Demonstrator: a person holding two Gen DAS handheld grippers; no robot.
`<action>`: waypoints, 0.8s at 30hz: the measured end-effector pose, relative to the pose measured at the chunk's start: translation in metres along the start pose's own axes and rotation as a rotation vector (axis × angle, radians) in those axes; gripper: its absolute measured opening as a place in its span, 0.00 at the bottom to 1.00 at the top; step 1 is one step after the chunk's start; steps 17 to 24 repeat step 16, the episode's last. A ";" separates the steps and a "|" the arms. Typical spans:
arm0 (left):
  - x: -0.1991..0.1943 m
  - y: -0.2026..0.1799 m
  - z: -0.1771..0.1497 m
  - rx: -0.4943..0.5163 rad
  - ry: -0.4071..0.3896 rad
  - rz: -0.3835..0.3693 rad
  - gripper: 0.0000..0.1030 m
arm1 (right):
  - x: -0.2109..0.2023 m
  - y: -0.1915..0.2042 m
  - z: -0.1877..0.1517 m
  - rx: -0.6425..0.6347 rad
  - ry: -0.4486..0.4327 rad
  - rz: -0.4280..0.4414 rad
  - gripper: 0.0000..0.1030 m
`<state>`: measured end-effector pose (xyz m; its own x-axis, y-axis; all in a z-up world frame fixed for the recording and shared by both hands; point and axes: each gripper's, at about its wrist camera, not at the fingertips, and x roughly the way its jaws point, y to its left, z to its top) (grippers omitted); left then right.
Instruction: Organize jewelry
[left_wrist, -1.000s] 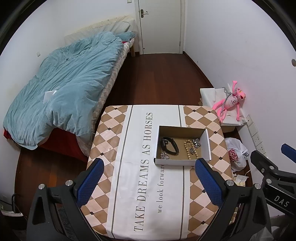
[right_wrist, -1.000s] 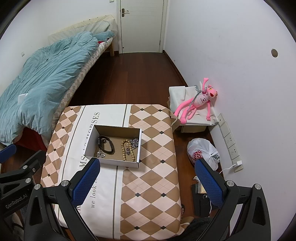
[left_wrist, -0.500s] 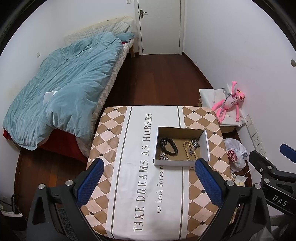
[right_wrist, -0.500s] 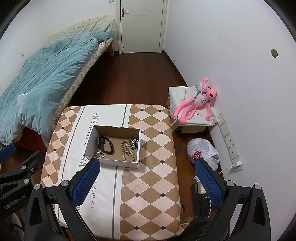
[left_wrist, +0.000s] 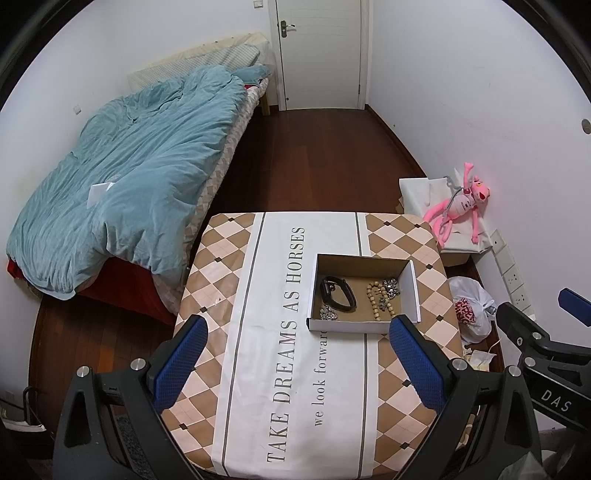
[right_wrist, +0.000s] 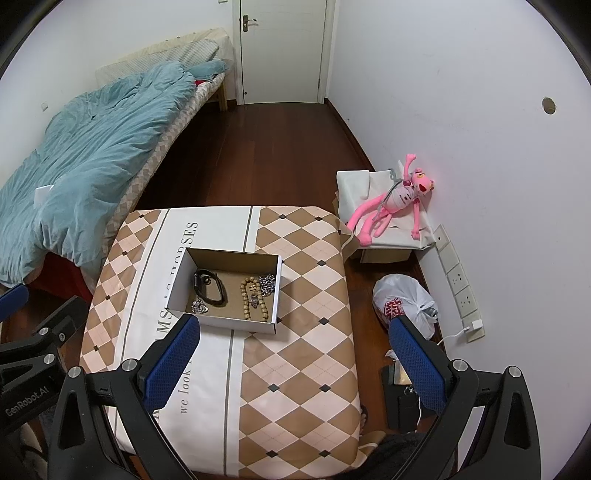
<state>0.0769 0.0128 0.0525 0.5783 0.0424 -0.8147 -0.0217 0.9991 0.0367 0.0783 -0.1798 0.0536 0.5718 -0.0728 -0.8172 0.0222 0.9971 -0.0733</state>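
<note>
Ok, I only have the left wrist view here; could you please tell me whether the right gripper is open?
Observer: Yes, the right gripper has its jaws wide apart, with nothing between them.
Operator: Thank you. Is there anything on the floor on that side that I cannot see?
Observer: A black device lies on the floor, nearer to us than the plastic bag and beside the table.
Operator: And is anything plugged into the wall sockets?
Observer: A white plug sits at the nearest end of the socket strip, with a white cable leading away from it.
</note>
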 end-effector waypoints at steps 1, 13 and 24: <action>0.000 0.000 0.000 0.001 0.001 0.001 0.98 | 0.000 0.000 0.000 0.000 0.000 -0.001 1.00; 0.002 -0.003 0.001 -0.002 -0.007 0.000 0.98 | 0.001 -0.001 0.000 0.001 0.002 0.000 1.00; 0.003 -0.005 0.002 -0.005 -0.002 -0.007 0.97 | 0.002 -0.001 0.001 0.001 0.003 0.000 1.00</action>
